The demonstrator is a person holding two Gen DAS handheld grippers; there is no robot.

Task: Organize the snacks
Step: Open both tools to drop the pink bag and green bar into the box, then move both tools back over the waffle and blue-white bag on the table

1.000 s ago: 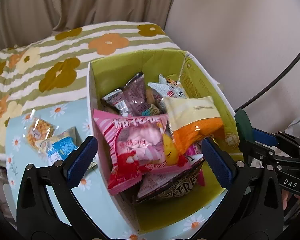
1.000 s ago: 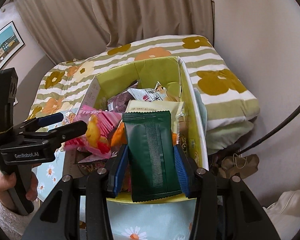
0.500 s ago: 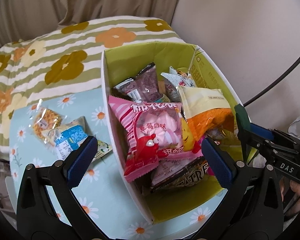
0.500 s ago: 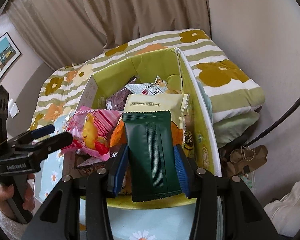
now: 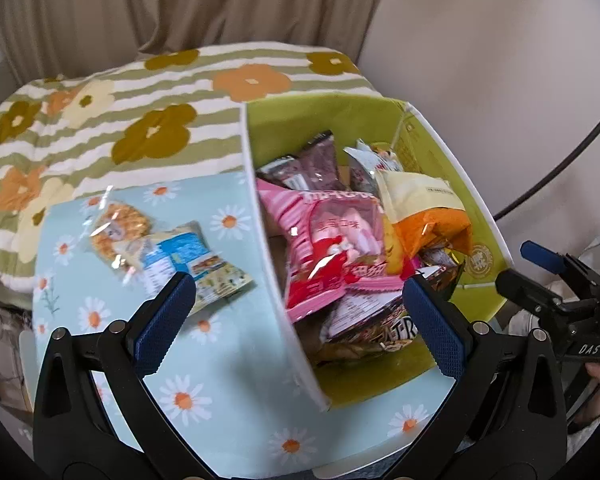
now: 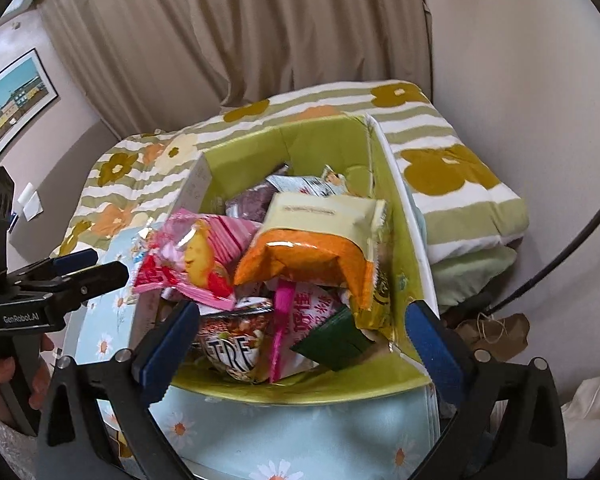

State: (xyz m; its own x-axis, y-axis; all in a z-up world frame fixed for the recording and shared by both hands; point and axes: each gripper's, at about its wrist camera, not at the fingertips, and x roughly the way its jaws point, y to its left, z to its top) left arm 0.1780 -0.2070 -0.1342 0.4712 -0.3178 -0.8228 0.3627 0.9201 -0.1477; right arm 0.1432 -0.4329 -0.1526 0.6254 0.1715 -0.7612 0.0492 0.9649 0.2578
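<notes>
Released a moment ago, the dark green packet (image 6: pixel 334 342) has dropped from between the right gripper's (image 6: pixel 296 344) pads into the green box (image 5: pixel 480 216), where it now lies tilted against the near right corner under the orange-and-cream bag (image 6: pixel 320 248). Those jaws are opening, nothing between them. That box, on the daisy-print cloth (image 5: pixel 228 400), is heaped high; the pink packet (image 5: pixel 328 240) rides near its left wall. Three small snacks (image 5: pixel 160 252) wait outside on the cloth. Above them the left gripper (image 5: pixel 300 316) has swung over, fingers spread wide and holding nothing. Adding more onto the heap could slide the top bags over the rim, and thin wrappers lying flat may slip from the pads.
</notes>
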